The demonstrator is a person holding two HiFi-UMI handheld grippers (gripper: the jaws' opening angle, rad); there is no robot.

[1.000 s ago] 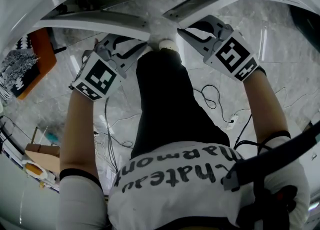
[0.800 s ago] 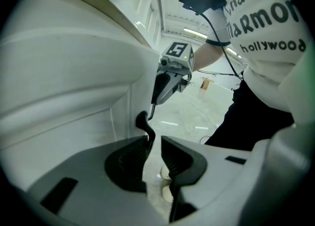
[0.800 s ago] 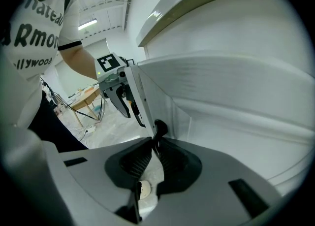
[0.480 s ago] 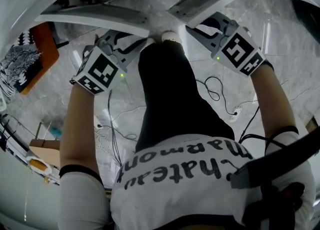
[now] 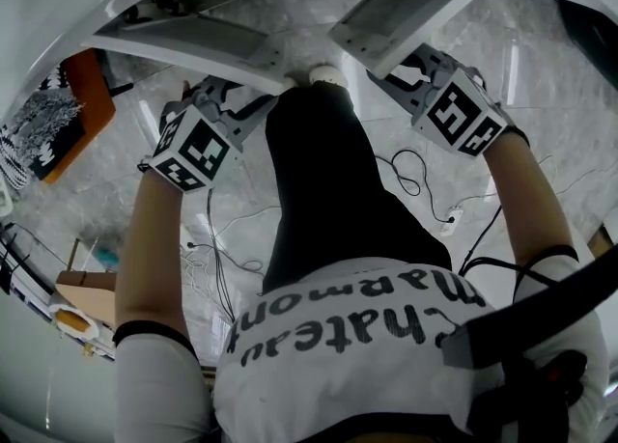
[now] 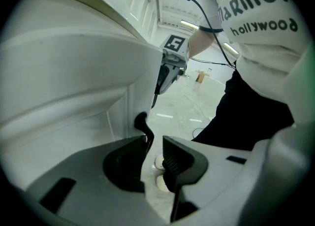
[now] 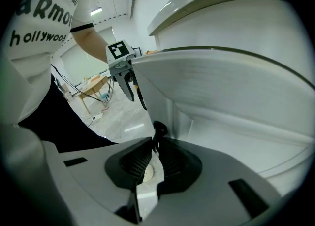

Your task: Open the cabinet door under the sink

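The floor (image 5: 541, 65) is grey stone with pale streaks, and it fills most of the head view. Thin black wires (image 5: 415, 185) lie on it to the right of the middle. A brown box (image 5: 82, 301) sits at the lower left. A person in black trousers (image 5: 319, 200) and a white shirt (image 5: 367, 354) stands in the middle. One white shoe (image 5: 325, 74) shows near the top.

Two white doors are at the top of the frame, and both are swung out over the floor. The left cabinet door (image 5: 193, 41) is at the upper left and the right cabinet door (image 5: 410, 7) is at the upper right.

The left tongs (image 5: 266, 101) reach the free edge of the left cabinet door. In the left gripper view their jaws are a little way apart. The thin black left handle (image 6: 142, 126) goes down between them and lies against the jaw on the left of the frame. A small gap shows between it and the other jaw.

The right tongs (image 5: 386, 72) are at the edge of the right cabinet door. In the right gripper view their jaws are nearly together. They pinch the black right handle (image 7: 158, 131) at their tips.
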